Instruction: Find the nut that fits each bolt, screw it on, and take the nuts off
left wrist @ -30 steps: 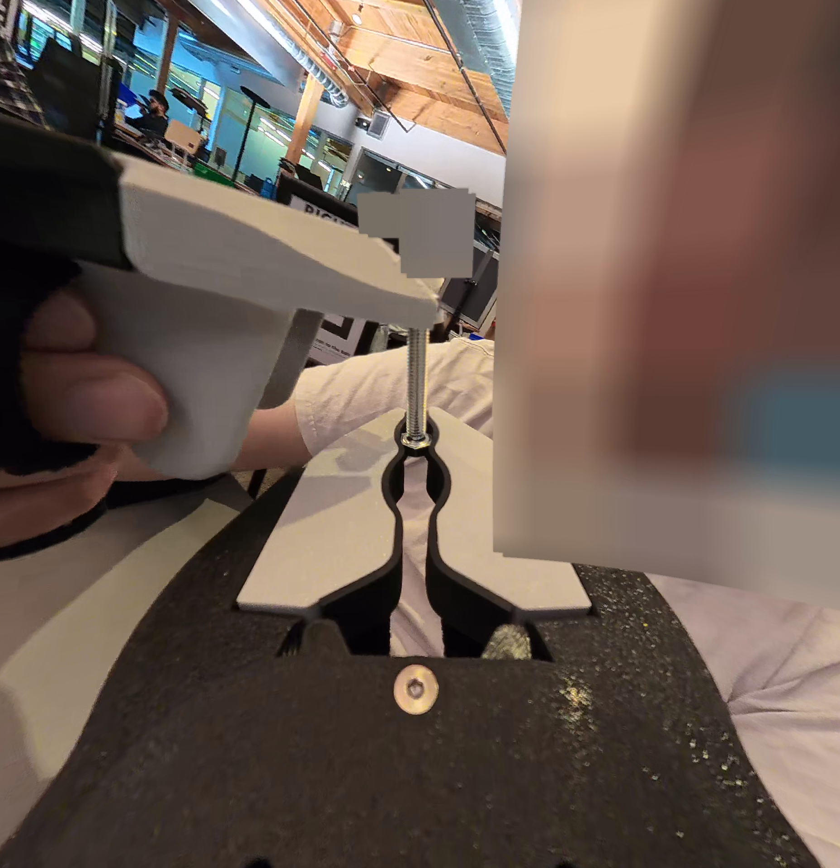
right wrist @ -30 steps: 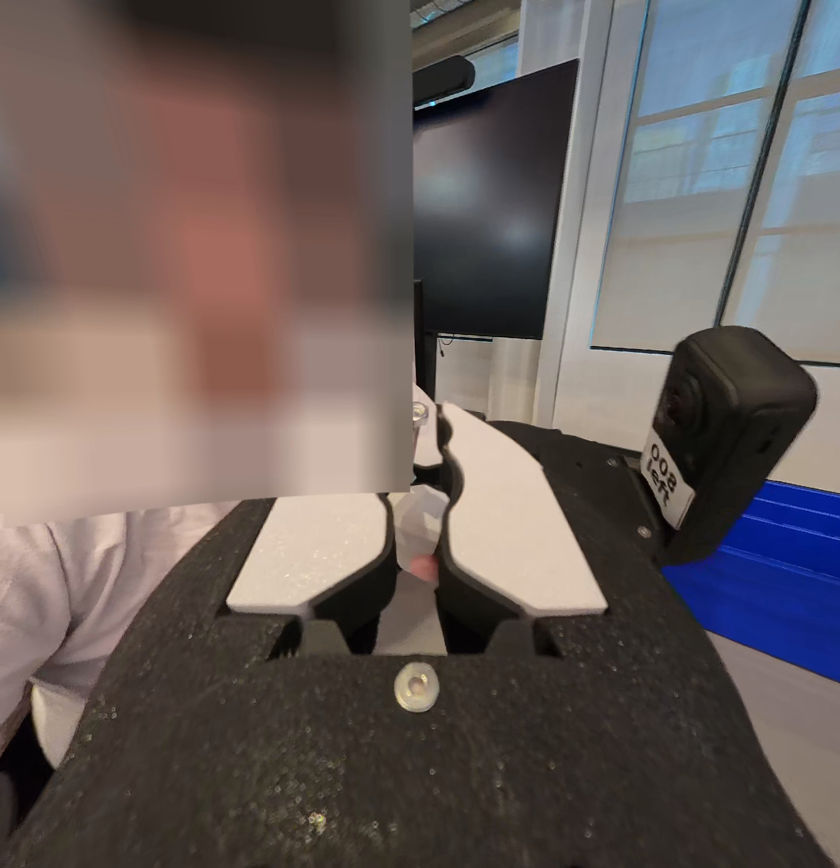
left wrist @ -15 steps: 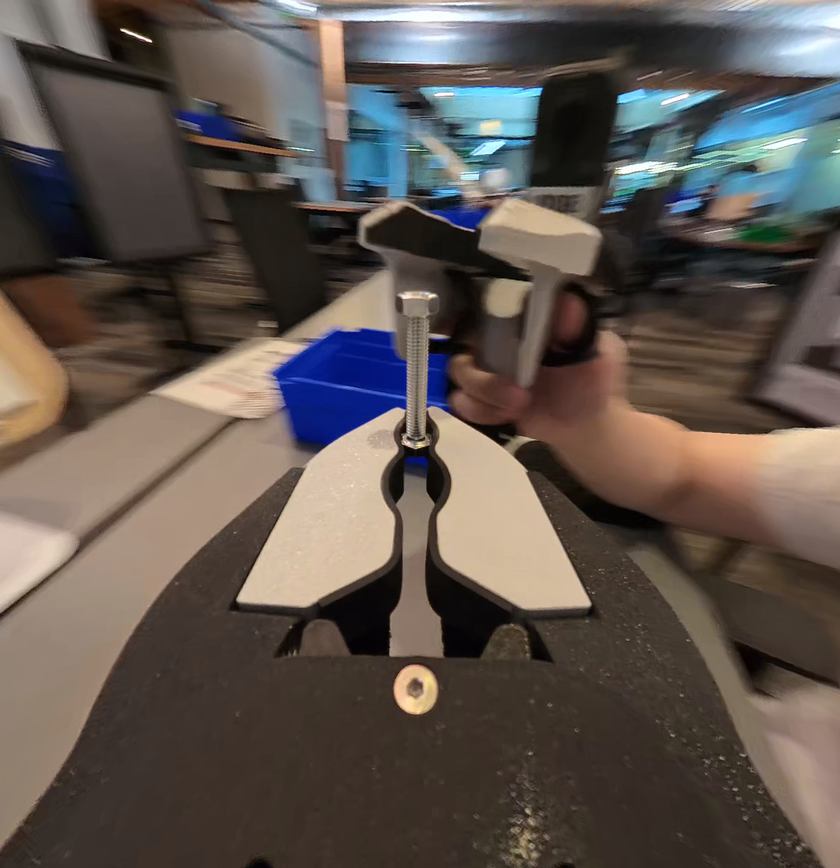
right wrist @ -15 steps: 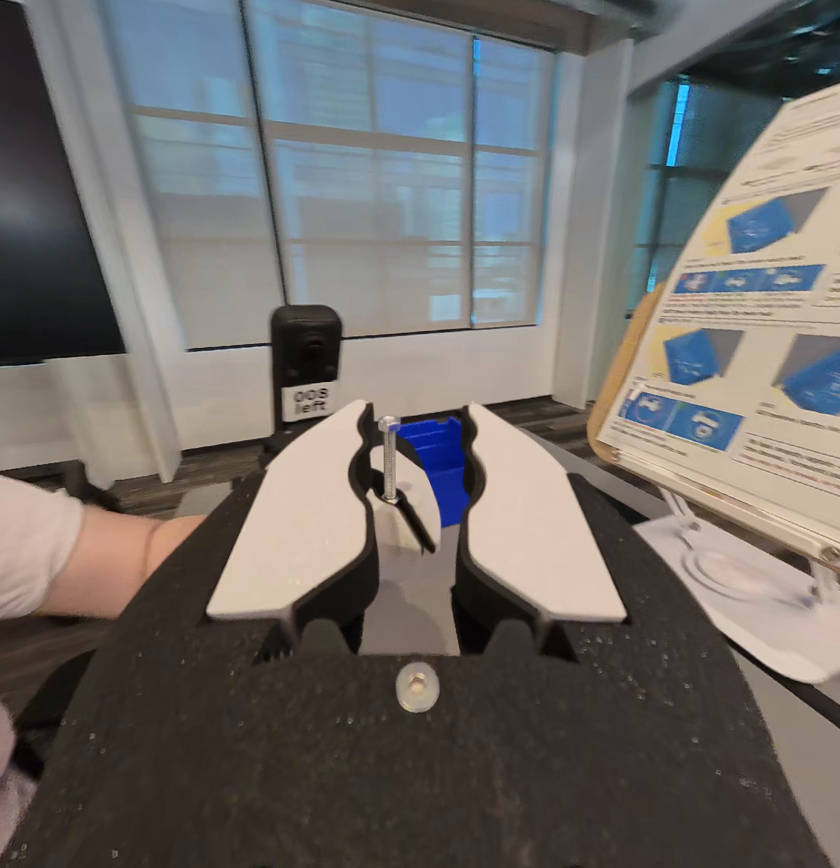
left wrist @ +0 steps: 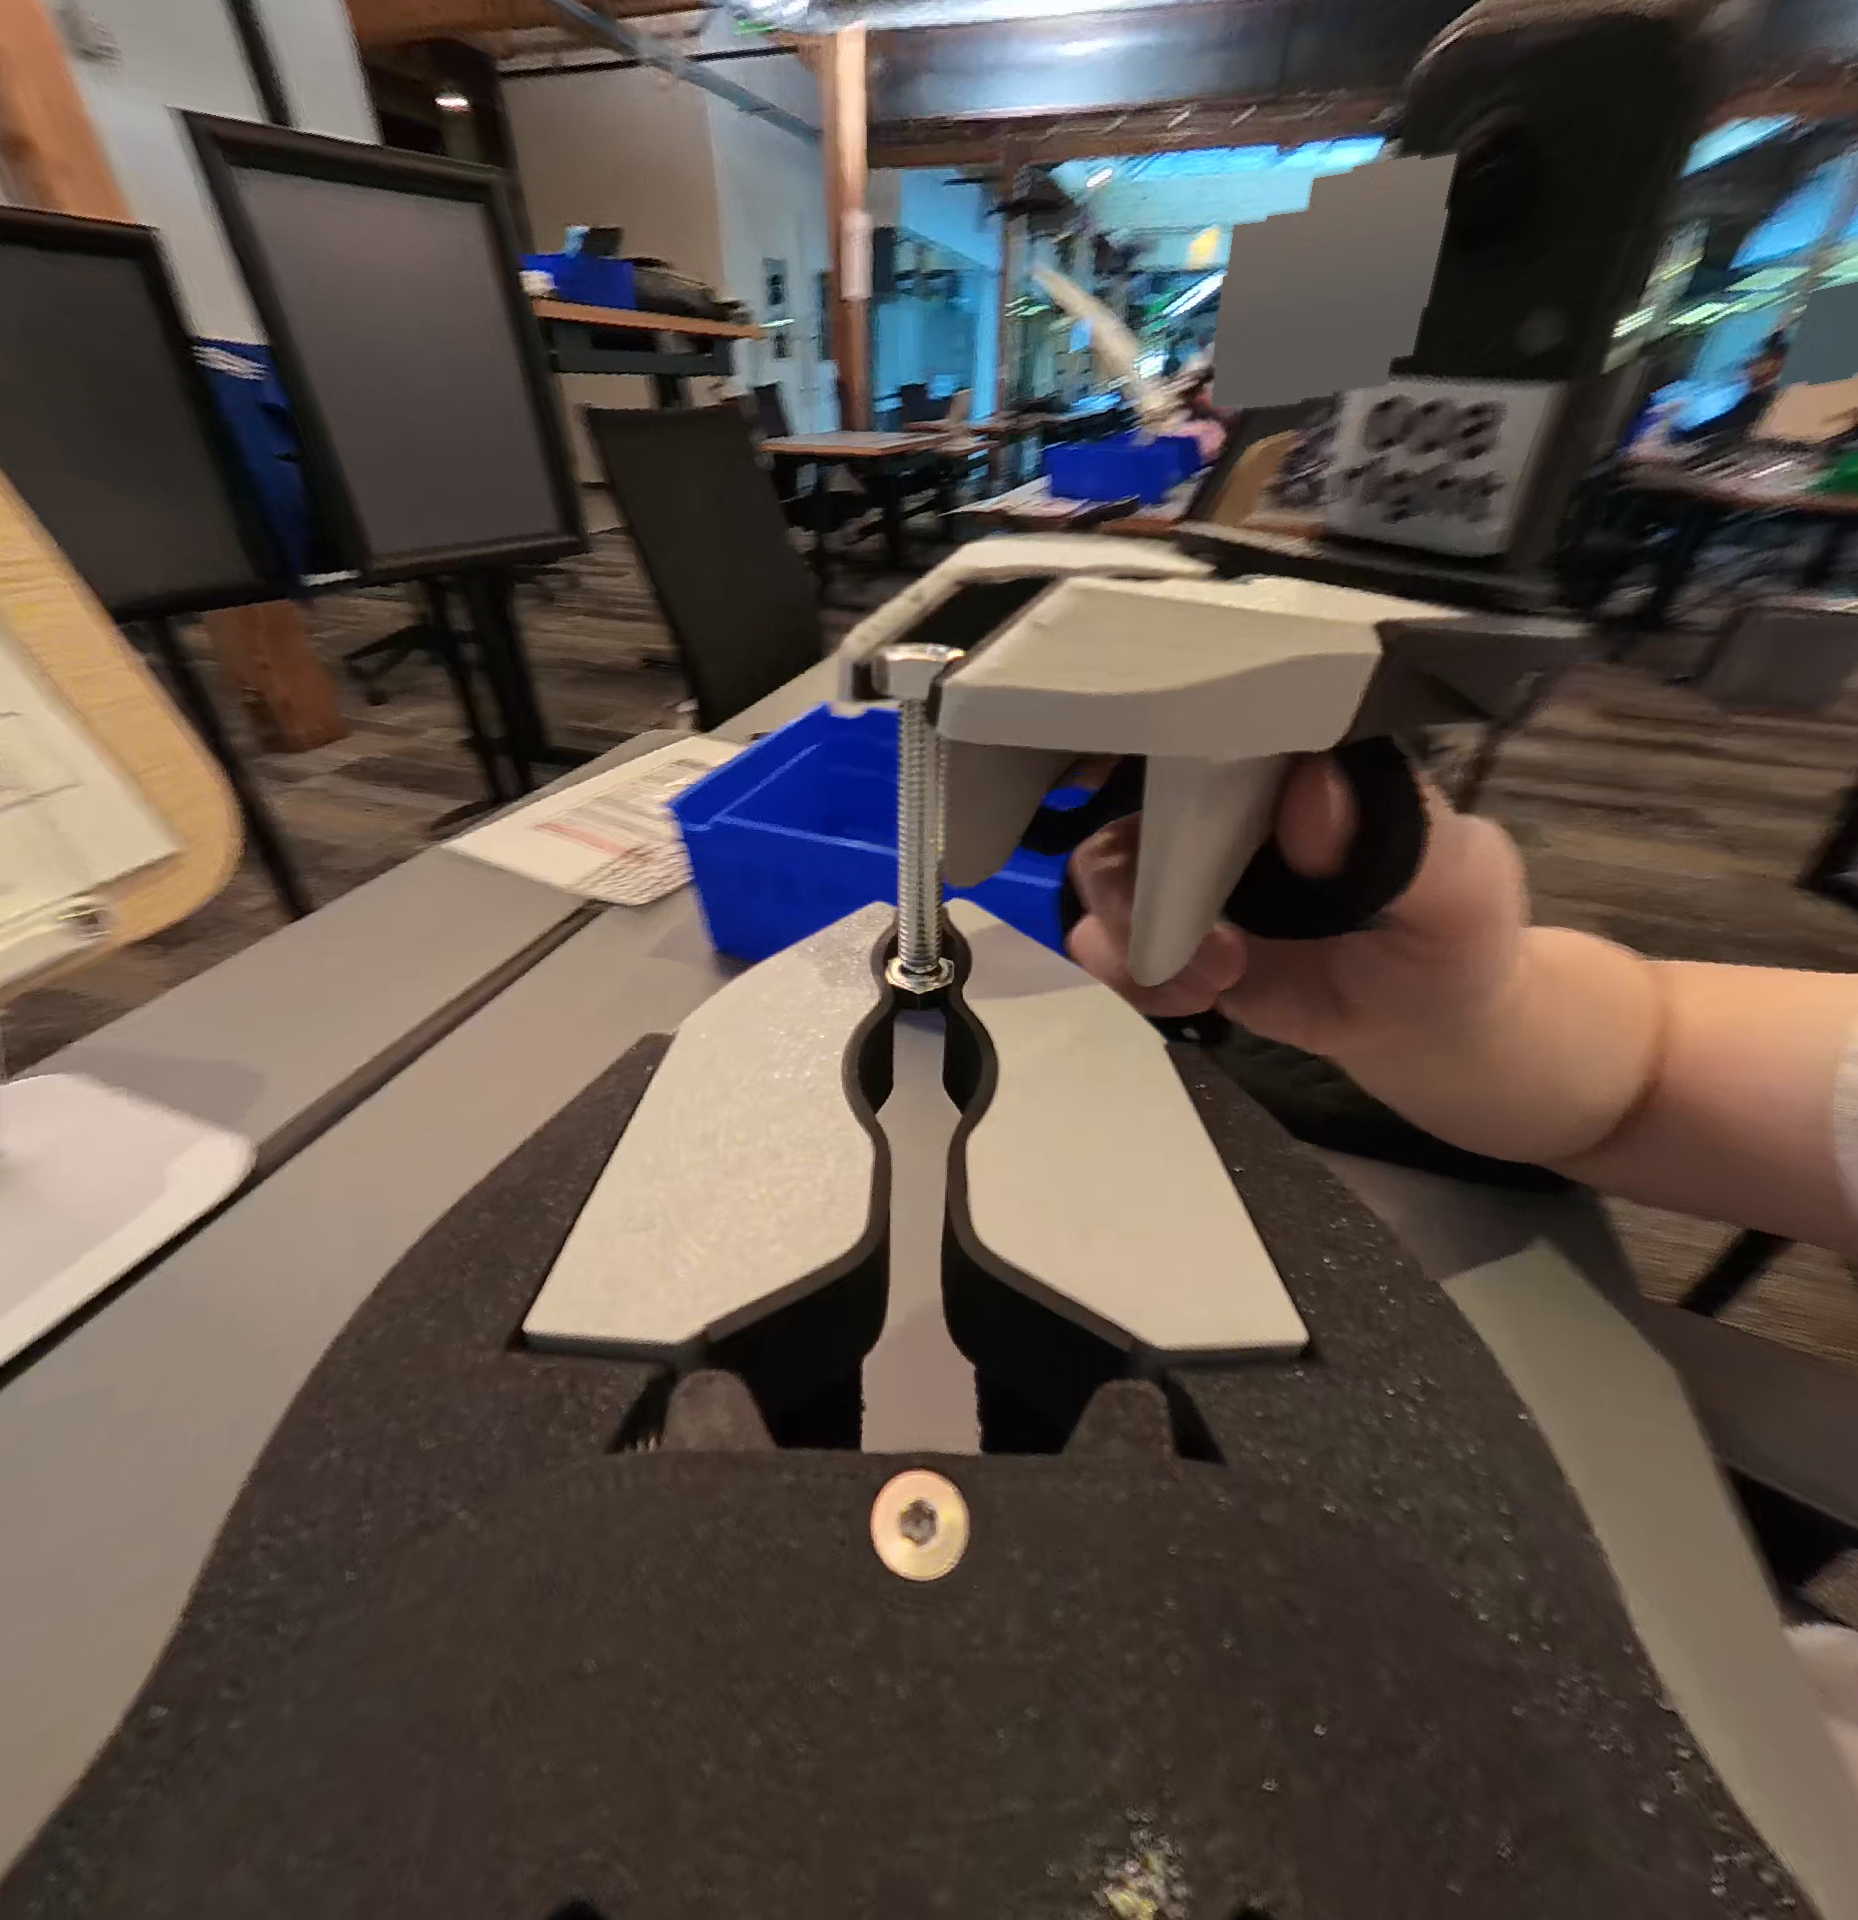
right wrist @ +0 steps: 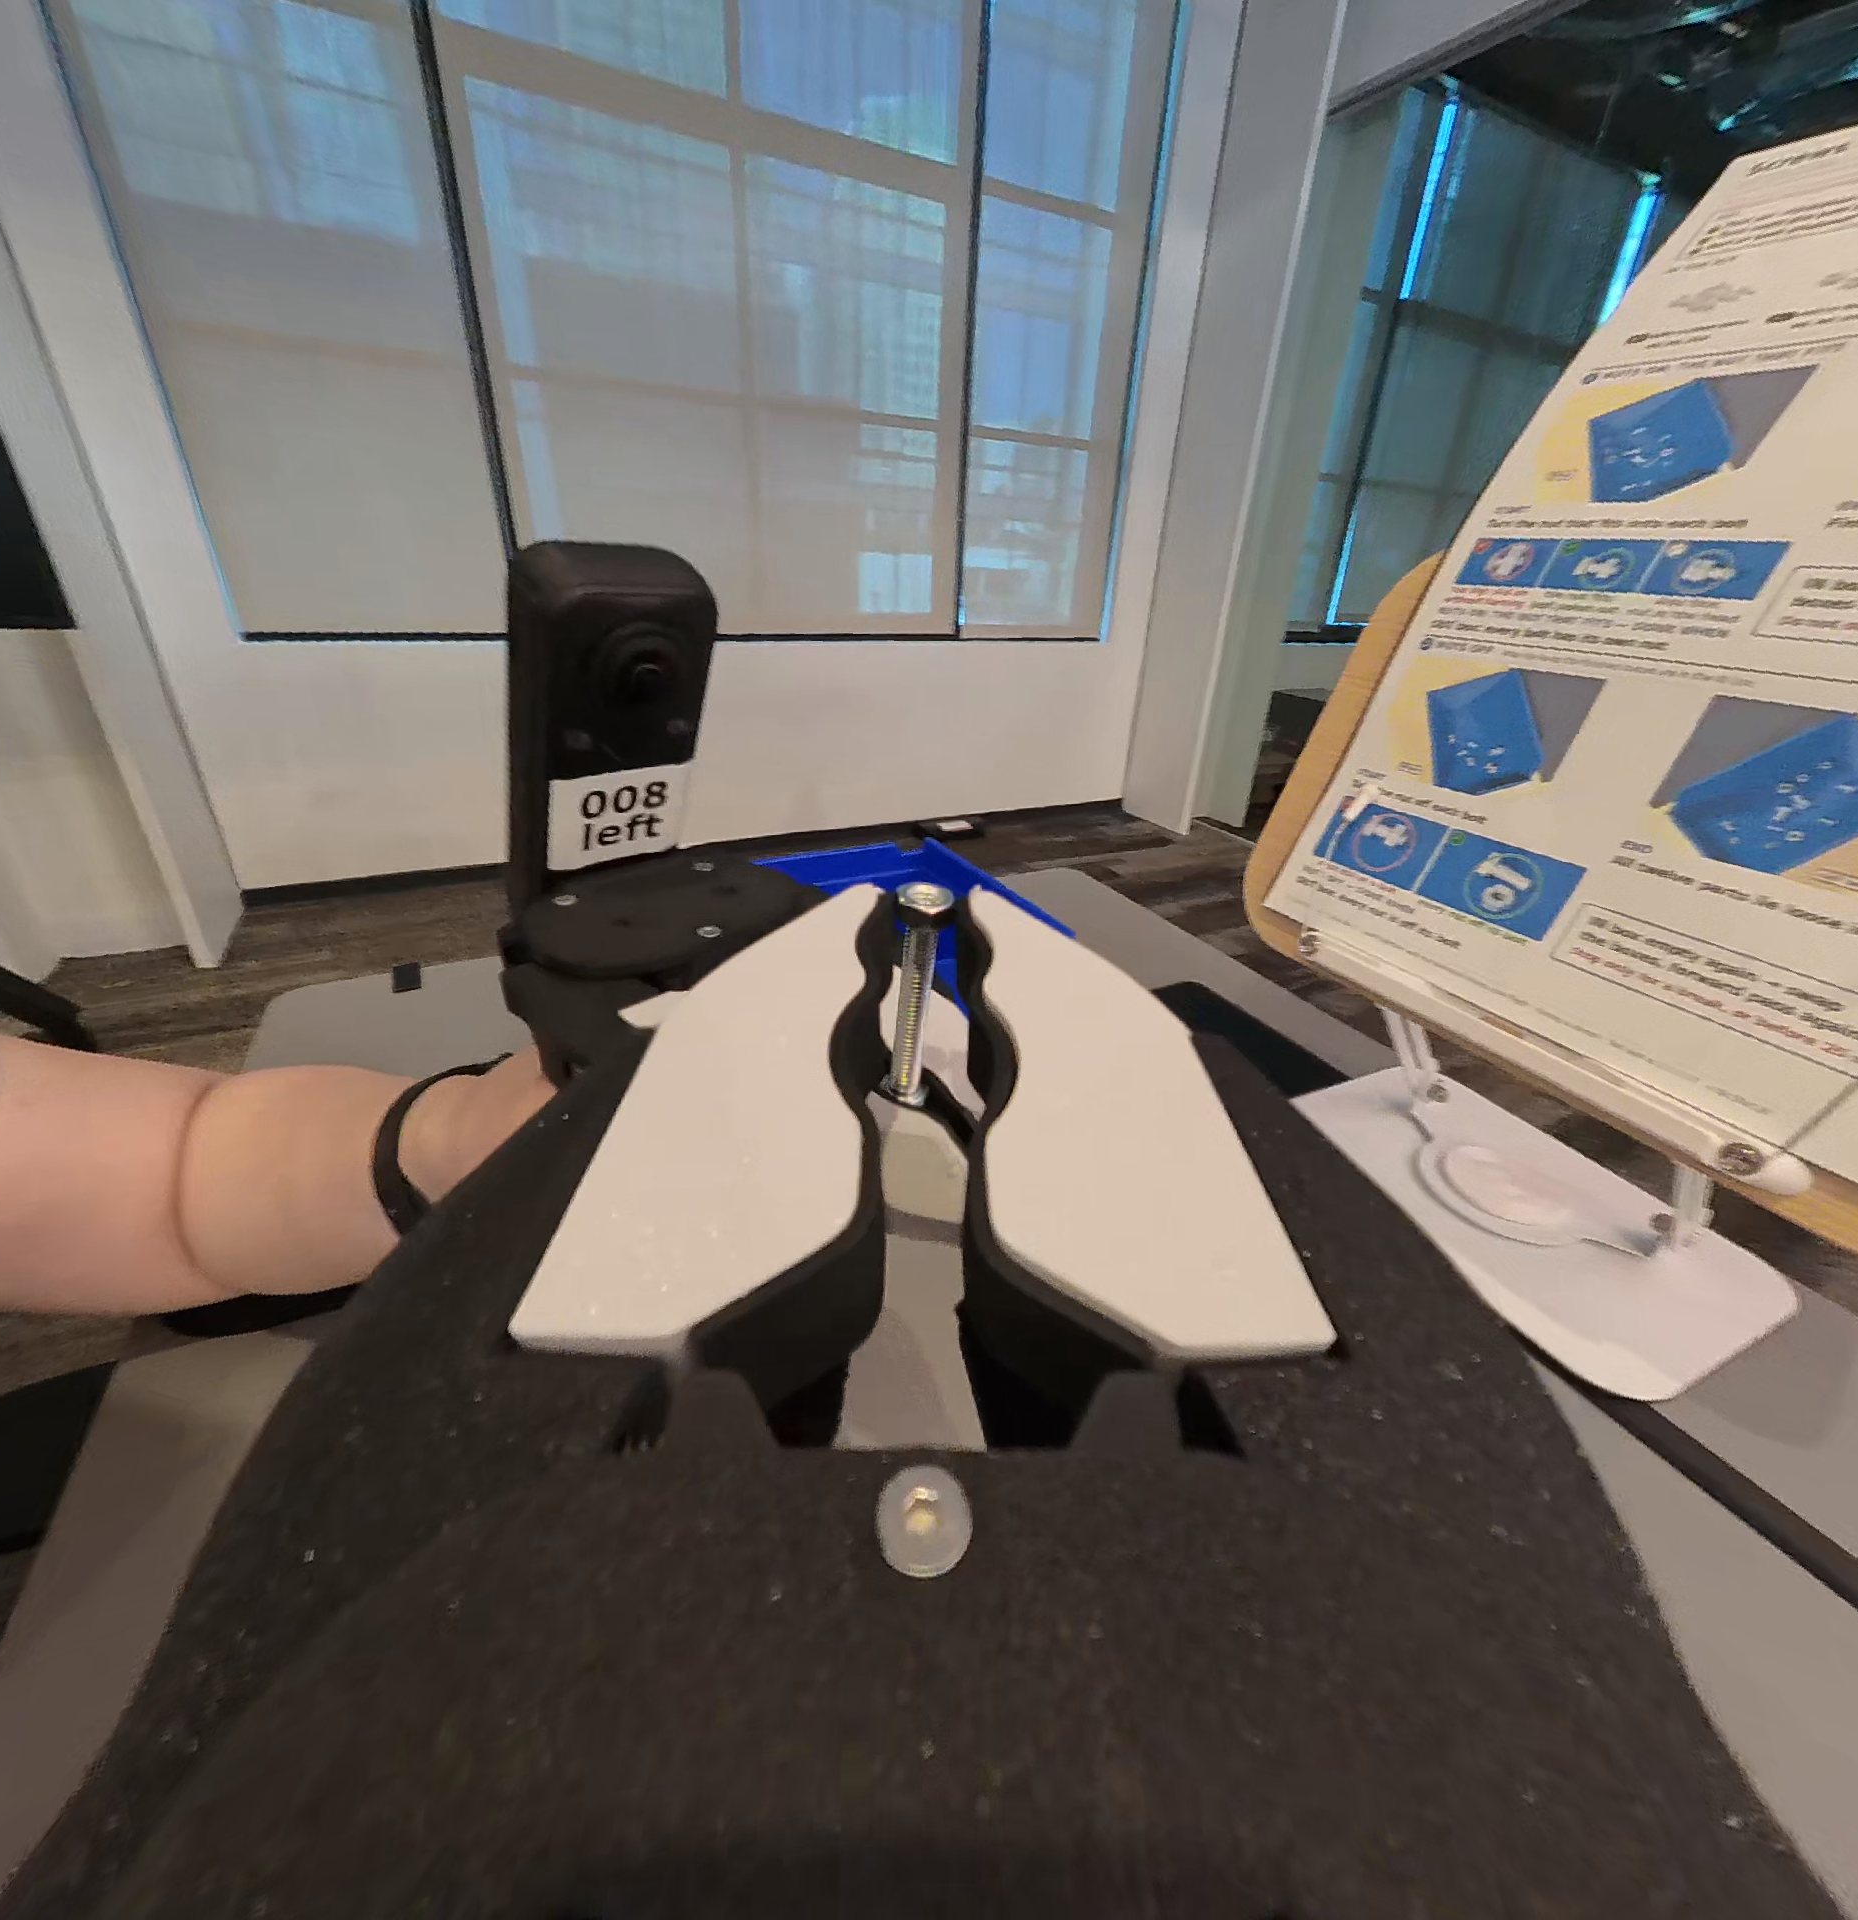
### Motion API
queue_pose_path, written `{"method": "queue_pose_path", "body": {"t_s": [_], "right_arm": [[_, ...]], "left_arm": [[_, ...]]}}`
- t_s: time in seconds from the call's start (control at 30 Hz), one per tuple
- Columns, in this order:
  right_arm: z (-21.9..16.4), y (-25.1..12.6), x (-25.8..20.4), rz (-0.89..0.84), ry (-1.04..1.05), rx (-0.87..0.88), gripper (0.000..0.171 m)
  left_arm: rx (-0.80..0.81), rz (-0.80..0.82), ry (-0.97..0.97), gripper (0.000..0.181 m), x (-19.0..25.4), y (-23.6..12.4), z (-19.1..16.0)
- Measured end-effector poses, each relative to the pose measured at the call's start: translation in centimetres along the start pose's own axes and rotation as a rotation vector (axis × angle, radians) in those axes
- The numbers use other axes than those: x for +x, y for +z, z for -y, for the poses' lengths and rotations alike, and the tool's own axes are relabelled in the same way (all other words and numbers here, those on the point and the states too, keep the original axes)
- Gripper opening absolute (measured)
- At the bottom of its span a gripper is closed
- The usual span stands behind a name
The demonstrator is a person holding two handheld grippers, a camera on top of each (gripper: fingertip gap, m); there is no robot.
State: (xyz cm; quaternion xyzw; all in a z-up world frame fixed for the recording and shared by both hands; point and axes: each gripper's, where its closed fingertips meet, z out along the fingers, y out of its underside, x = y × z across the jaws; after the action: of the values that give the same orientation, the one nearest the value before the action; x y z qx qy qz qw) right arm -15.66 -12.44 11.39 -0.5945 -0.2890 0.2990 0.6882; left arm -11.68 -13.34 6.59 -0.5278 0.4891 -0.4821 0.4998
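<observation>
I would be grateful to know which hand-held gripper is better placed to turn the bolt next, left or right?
Probably the right hand-held gripper: its fingertips flank the bolt's hex head, though whether they clamp it is unclear. The left hand-held gripper is shut on the nut at the bolt's lower end, so it likely just holds.

grey table [left wrist: 312, 1018] with blue bin [left wrist: 790, 831], paper sheet [left wrist: 603, 831], white stand base [right wrist: 1590, 1278]

Blue bin [right wrist: 875, 871] mostly behind fingers [right wrist: 738, 1122]

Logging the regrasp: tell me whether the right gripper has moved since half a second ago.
Yes. Against the bolt, the right gripper has moved in: its fingertips now flank the bolt head, no longer off beside it.
</observation>
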Motion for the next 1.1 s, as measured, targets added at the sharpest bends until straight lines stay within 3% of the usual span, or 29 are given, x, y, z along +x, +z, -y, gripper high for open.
{"method": "queue_pose_path", "body": {"t_s": [0.13, 0.33, 0.47, 0.83, 1.1], "right_arm": [[0.4, -0.2, -1.2, 0.172, 0.065, -0.007, 0.010], [1.9, -3.1, -4.8, 0.720, 0.281, 0.065, 0.009], [1.8, -3.9, -6.1, 0.872, 0.352, 0.080, 0.009], [1.5, -5.0, -7.6, 1.050, 0.402, 0.103, 0.009], [1.5, -5.0, -7.6, 1.035, 0.388, 0.098, 0.010]], "left_arm": [[0.007, -0.161, -0.046, 0.003, 1.7, -0.1, 0.3], [0.010, -0.735, -0.275, 0.003, 8.6, -2.4, 1.6], [0.008, -0.922, -0.366, 0.003, 10.3, -3.3, 1.6], [-0.052, -1.060, -0.380, 0.003, 12.1, -4.2, 0.9], [-0.055, -1.031, -0.364, 0.003, 11.9, -3.9, 0.8]]}}
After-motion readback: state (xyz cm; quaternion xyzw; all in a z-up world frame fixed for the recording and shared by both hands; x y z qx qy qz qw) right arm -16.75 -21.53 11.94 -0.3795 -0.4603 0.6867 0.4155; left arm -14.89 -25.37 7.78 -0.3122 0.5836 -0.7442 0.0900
